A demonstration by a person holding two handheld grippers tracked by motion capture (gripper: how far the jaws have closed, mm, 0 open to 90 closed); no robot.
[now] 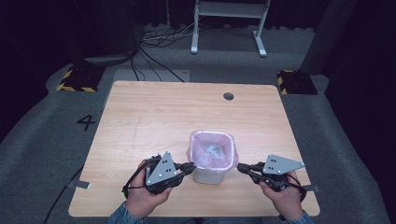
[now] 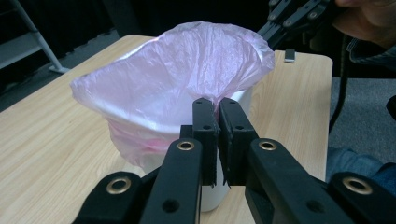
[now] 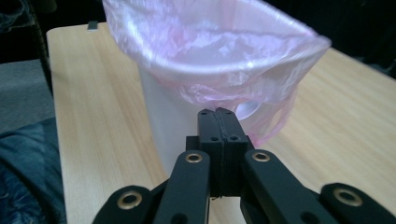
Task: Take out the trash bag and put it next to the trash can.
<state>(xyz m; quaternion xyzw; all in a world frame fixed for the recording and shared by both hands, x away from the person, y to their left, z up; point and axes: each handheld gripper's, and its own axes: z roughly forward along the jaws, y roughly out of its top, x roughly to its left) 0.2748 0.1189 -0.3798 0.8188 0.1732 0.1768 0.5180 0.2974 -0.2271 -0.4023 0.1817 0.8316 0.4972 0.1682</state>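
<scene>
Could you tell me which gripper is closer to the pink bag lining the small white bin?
Left. The left gripper is pinching a fold of the pink bag at the bin's edge. The right gripper is shut just short of the bag's hanging edge, and no plastic is visible in its jaws.

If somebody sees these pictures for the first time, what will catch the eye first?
Most likely the pink bag lining the small white bin, near the front middle of the wooden table. Next, the two black tools at its sides: the left tool pinches the bag's edge, and the right tool is closed at the bag's hanging edge.
</scene>
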